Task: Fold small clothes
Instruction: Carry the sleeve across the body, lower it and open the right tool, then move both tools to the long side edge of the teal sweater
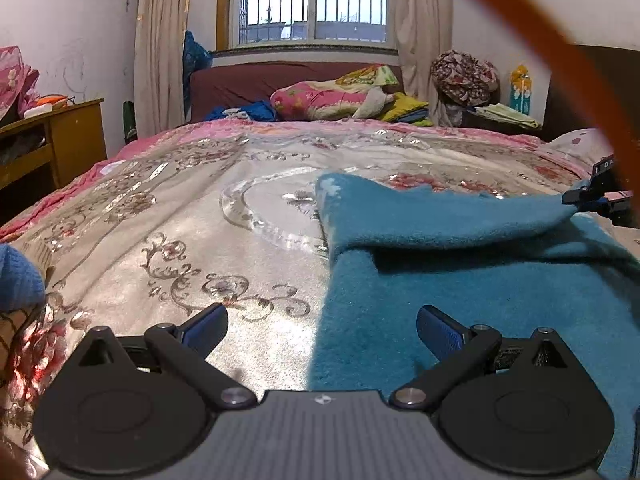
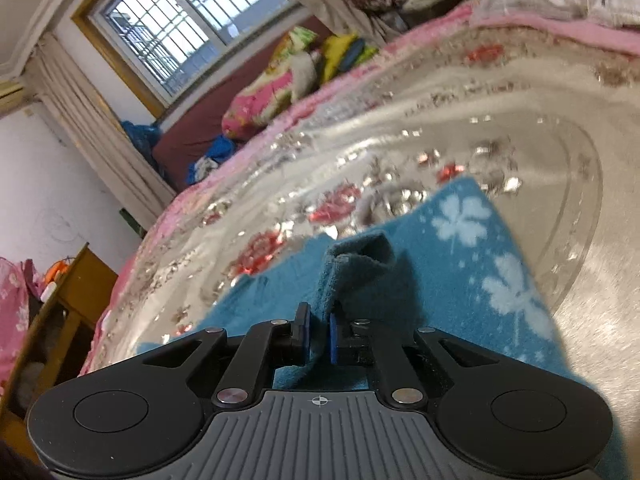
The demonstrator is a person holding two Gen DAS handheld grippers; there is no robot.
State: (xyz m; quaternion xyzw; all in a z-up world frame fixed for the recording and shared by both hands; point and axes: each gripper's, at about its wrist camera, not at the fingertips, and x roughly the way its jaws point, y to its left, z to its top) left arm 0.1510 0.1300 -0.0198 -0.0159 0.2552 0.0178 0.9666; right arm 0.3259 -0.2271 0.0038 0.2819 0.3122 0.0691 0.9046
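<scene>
The right gripper (image 2: 319, 338) has its jaws clamped on a bunched corner of the blue cloth (image 1: 460, 280), lifted over the bed (image 1: 180, 208). The left gripper (image 1: 322, 330) jaws stand apart; the thin pinch could slip.

Garment (image 1: 460, 280) on bedspread (image 1: 180, 216), pillows (image 1: 320, 100) behind, cabinet (image 1: 60, 140) left

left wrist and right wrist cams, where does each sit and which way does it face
Left wrist: low over the floral bedspread, level, facing the barred window; left gripper jaws open.
Right wrist: rolled sideways, right gripper shut on the fuzzy teal garment.
Shared: garment, bedspread, window; the right gripper shows in the left view.
</scene>
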